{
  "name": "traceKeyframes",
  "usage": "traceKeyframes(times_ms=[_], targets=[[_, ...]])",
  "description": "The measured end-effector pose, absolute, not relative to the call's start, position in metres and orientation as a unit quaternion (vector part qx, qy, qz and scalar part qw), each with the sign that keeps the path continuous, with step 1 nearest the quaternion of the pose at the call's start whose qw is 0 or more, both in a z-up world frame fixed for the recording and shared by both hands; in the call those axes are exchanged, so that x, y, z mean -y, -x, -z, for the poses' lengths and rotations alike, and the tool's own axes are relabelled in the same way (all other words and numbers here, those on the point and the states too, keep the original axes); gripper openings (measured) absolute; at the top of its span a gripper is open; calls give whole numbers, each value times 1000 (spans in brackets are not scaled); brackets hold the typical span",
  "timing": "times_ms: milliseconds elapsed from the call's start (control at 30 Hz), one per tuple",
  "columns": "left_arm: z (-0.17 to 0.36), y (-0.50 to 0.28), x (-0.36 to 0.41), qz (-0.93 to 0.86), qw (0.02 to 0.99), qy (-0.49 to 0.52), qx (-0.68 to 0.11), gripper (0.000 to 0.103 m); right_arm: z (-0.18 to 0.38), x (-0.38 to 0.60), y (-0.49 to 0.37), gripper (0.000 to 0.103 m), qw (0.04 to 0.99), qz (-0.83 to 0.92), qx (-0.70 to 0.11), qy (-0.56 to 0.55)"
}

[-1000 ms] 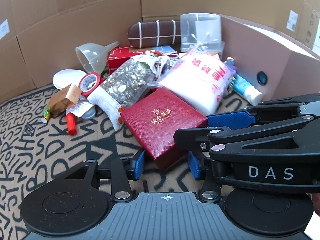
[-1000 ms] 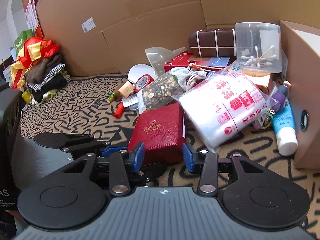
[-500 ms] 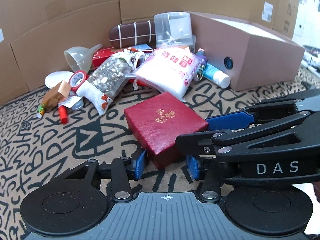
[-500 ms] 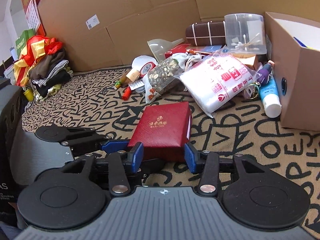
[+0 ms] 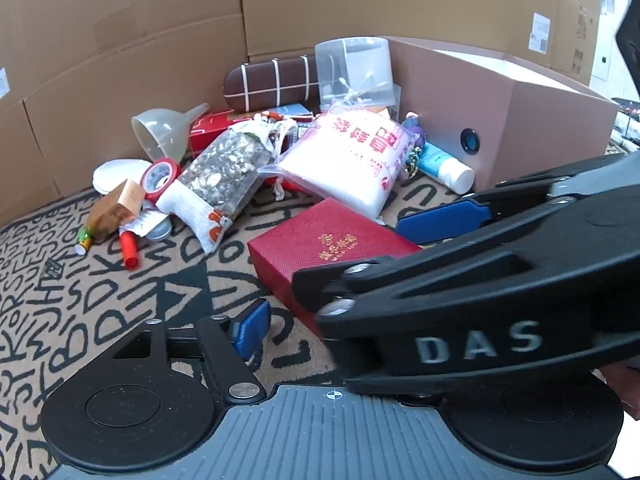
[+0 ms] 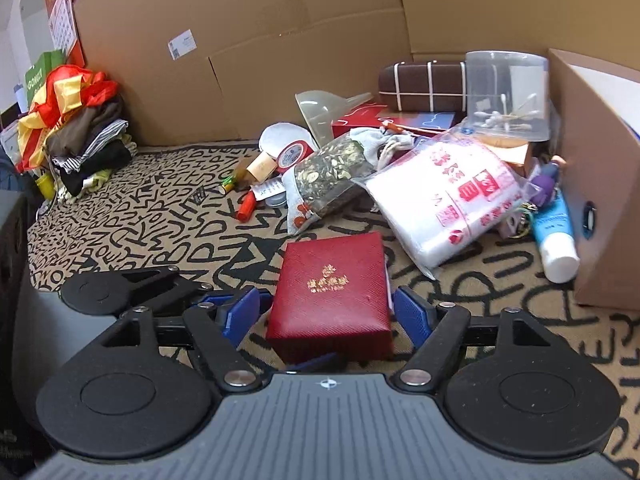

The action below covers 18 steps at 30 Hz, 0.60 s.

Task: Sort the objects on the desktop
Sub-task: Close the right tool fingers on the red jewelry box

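A red box with gold lettering (image 6: 334, 292) lies on the patterned mat, pulled away from the pile of desktop objects. My right gripper (image 6: 326, 314) is open, its blue pads either side of the box with small gaps. The box also shows in the left wrist view (image 5: 324, 248). My left gripper (image 5: 304, 324) is open beside the box's near corner; only its left fingertip (image 5: 252, 328) shows, the right one is hidden behind the right gripper's body (image 5: 476, 300), which crosses that view.
A pile lies behind: white bag with red print (image 6: 448, 200), sachet of dried flowers (image 6: 328, 176), funnel (image 6: 320, 112), brown case (image 6: 424, 80), clear tub (image 6: 506, 92), blue tube (image 6: 556, 232). A brown cardboard box (image 6: 600, 184) stands at right. Folded clothes (image 6: 80, 140) lie far left.
Both grippers opened wider and let go of the red box, which now rests on the mat. The right gripper's body has shifted further across the left wrist view.
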State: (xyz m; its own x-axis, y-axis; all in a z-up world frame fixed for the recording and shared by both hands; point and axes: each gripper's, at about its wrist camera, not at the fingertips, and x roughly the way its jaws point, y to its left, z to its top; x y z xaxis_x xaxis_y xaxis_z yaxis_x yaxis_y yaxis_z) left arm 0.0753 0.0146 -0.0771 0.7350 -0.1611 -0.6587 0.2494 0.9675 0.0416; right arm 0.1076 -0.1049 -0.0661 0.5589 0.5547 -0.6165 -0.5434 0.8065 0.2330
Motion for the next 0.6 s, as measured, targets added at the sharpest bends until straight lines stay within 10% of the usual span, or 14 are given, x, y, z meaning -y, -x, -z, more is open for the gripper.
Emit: traceKeyframes(times_ms=[600], targets=[[87, -87, -18, 140, 928, -63, -338, 66, 81, 97, -126, 78, 874, -302, -381, 1]])
